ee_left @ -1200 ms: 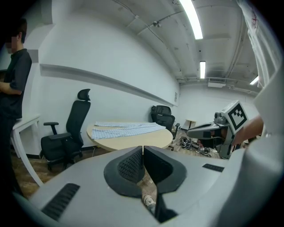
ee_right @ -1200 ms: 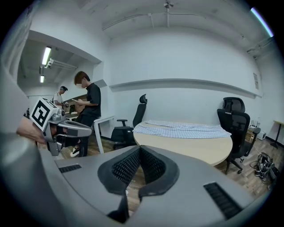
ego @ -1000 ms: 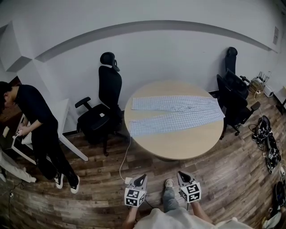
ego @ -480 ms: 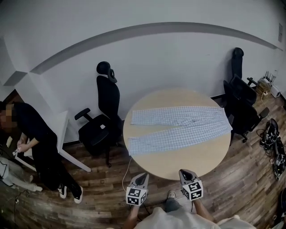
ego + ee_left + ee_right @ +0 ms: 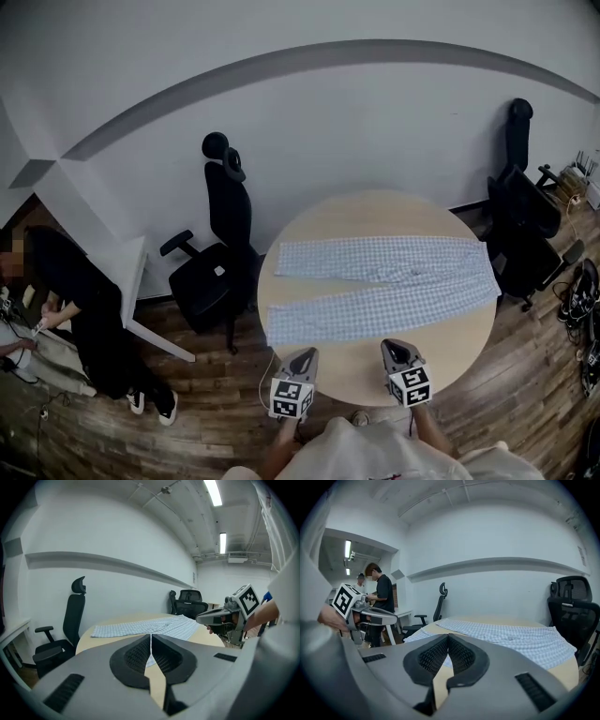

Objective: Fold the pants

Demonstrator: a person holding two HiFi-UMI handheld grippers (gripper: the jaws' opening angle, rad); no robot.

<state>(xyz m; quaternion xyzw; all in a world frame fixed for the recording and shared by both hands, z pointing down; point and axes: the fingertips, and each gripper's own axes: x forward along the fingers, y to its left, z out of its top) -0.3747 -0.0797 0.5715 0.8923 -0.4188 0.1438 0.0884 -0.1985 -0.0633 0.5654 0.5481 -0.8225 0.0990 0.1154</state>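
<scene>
the pants [image 5: 384,286] lie spread flat on the round wooden table [image 5: 375,214], waist at the right edge and both legs running across to the left edge. the far leg lies straight, and the near leg slants toward the near-left part of the edge, where its cuff ends

the left gripper [image 5: 305,353] hovers at the near edge of the table, just beside the cuff of the near leg and a little to its right, with bare wood between its tips and the cloth. its own view shows the jaws pressed together with nothing between them, and the pants [image 5: 140,628] lie ahead of them on the table [image 5: 89,639]

the right gripper [image 5: 393,346] is level with it at the near edge, near the middle of the near leg and apart from it. its jaws too are closed and empty, and the checked fabric [image 5: 511,637] stretches across the table [image 5: 565,670] in front

a black office chair [image 5: 220,258] stands off the left edge and another [image 5: 525,220] off the right edge. a person in dark clothes [image 5: 80,314] bends at a white desk [image 5: 134,272] well to the left
</scene>
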